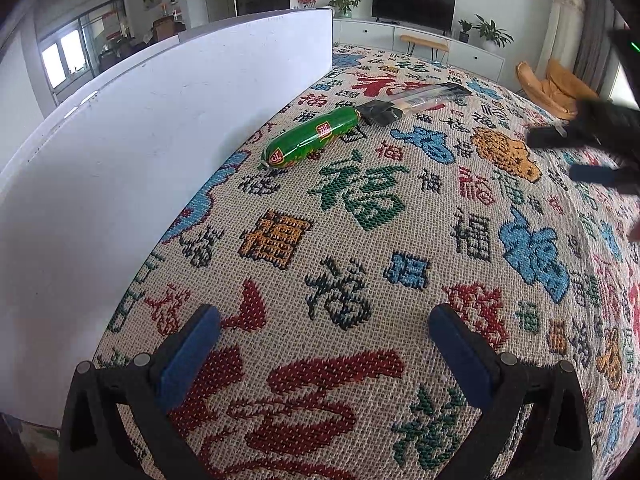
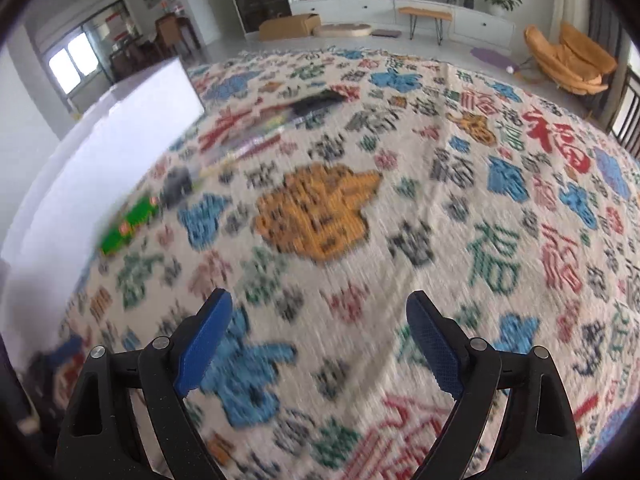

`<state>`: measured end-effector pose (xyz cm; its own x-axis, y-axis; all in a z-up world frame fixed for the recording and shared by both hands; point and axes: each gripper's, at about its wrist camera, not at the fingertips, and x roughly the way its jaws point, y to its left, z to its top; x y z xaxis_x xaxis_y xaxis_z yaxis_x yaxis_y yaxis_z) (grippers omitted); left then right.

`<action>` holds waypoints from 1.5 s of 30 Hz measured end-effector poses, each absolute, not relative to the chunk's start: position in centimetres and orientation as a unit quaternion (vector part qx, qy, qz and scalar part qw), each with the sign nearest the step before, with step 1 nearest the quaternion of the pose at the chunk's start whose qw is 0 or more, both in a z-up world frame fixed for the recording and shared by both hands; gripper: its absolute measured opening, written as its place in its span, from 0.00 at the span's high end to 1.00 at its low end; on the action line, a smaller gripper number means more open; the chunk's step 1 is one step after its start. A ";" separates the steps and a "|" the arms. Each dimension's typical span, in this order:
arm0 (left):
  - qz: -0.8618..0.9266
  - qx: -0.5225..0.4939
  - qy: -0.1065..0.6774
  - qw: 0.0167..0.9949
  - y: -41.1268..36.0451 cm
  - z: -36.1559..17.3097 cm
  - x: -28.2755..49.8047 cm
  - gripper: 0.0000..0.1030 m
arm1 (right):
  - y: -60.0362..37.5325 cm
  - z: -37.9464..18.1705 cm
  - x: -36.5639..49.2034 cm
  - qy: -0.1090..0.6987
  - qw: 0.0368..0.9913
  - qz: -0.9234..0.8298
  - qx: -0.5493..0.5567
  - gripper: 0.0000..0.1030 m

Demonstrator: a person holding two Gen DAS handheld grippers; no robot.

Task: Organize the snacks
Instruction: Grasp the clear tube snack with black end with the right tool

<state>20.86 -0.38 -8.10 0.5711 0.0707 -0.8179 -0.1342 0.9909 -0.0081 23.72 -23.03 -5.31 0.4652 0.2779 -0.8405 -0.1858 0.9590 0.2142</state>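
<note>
two snacks are seen on the woven cloth printed with coloured characters [image 1: 360, 240]: one green plastic-wrapped sausage [image 1: 310, 137] in the upper middle of the left wrist view, just beside the white box wall [image 1: 160, 140], and one long clear-and-black packet [image 1: 416, 102] touching its far end. the left gripper [image 1: 324, 356] is held wide open, with nothing between its blue pads. the right gripper [image 2: 319, 344] is likewise spread open and empty; its view is blurred, with the sausage at mid left.
</note>
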 end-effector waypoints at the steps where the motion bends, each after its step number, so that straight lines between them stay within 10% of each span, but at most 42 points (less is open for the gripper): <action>1: 0.057 -0.034 0.459 0.886 -0.4 -8.1 20.9 0.00 | -22.0 -5.4 26.1 0.513 0.844 0.145 0.066 0.12; 9: 0.056 -0.033 0.459 0.886 -0.5 -8.2 21.2 0.00 | -15.0 -8.2 37.7 0.565 0.804 0.096 0.160 0.10; 20: 0.055 -0.033 0.459 0.886 -0.6 -8.3 21.5 0.00 | -9.1 -9.2 38.6 0.559 0.827 0.046 -0.032 0.16; 26: 0.055 -0.033 0.459 0.886 -0.6 -8.3 21.4 0.00 | -10.5 -8.2 36.2 0.552 0.830 0.057 -0.052 0.75; 45: 0.055 -0.033 0.458 0.886 -0.6 -8.3 21.5 0.00 | -26.5 -7.5 15.6 0.516 0.851 0.090 -0.035 0.70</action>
